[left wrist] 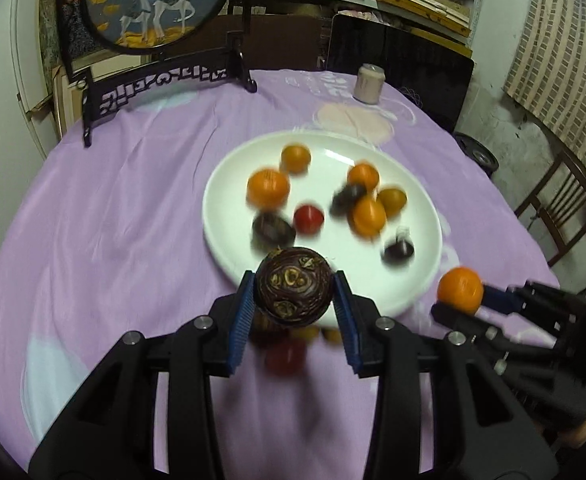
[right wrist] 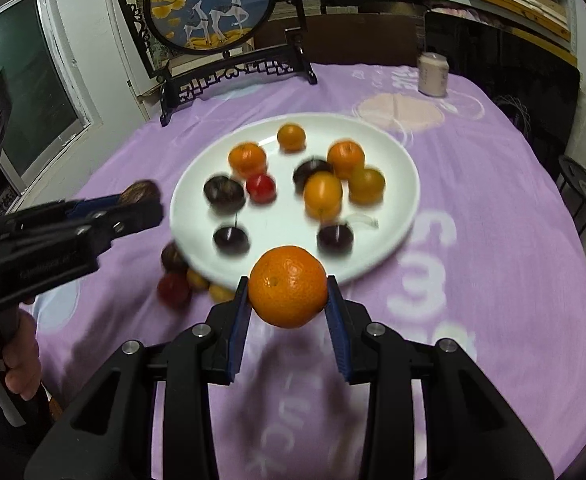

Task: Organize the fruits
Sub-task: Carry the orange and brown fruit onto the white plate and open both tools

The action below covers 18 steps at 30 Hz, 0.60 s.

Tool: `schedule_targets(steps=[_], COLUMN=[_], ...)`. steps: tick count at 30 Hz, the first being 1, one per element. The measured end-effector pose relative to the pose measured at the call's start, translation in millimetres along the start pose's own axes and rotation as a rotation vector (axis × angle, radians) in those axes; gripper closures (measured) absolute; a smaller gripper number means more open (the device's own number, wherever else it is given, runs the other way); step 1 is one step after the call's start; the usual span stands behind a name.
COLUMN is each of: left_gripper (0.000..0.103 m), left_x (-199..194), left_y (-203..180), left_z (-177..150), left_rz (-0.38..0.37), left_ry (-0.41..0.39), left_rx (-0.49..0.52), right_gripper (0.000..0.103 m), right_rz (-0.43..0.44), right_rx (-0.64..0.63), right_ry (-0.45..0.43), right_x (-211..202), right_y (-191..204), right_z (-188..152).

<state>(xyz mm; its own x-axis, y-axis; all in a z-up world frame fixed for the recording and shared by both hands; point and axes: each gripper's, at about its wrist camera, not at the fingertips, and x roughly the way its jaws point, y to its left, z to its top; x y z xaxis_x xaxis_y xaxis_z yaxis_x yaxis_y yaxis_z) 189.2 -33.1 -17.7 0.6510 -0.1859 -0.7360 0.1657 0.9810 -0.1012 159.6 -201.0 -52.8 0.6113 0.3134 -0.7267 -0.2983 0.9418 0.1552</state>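
A dark purple passion fruit (left wrist: 292, 286) was gripped between the blue pads of the left gripper (left wrist: 293, 300), held above the near rim of the white plate (left wrist: 229, 168); an orange mandarin (right wrist: 288, 286) was clenched in the right gripper (right wrist: 289, 300), likewise held just in front of the plate's near rim (right wrist: 397, 160). On the plate, several orange fruits were seen, among them one at the far side (right wrist: 291, 136); a small red fruit (right wrist: 260, 187) lay near the plate's centre, and dark round fruits (right wrist: 224, 193) were scattered around it, all blurred. A few small fruits (right wrist: 174, 289), red, yellow and dark, lay on the purple tablecloth (right wrist: 493, 208) against the plate's near-left rim. Beyond the plate a can (right wrist: 432, 74) stood upright, and a framed deer screen (right wrist: 212, 2) was set at the table's far edge.
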Motion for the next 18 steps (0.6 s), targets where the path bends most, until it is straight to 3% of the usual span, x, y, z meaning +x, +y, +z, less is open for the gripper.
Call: schedule_targets(steps=[7,11,18], left_gripper=[0.063,0.063,0.063], left_x=[57,84,97], left_y=[-13,-14,-14], left_z=[58,65,66], left_rz=[0.02,0.014,0.006], left_ry=[0.043,0.079,0.091], left_rx=[0.004,-0.01,-0.016], right_gripper=[0.066,0.066,0.066], right_rz=[-0.099,-0.077,-0.065], right_rx=[0.024,0.042,0.052], right_ry=[-0.008,0.013,0.028], right_x=[36,51,60], right_y=[-28,-38,-41], right_z=[46,49,53])
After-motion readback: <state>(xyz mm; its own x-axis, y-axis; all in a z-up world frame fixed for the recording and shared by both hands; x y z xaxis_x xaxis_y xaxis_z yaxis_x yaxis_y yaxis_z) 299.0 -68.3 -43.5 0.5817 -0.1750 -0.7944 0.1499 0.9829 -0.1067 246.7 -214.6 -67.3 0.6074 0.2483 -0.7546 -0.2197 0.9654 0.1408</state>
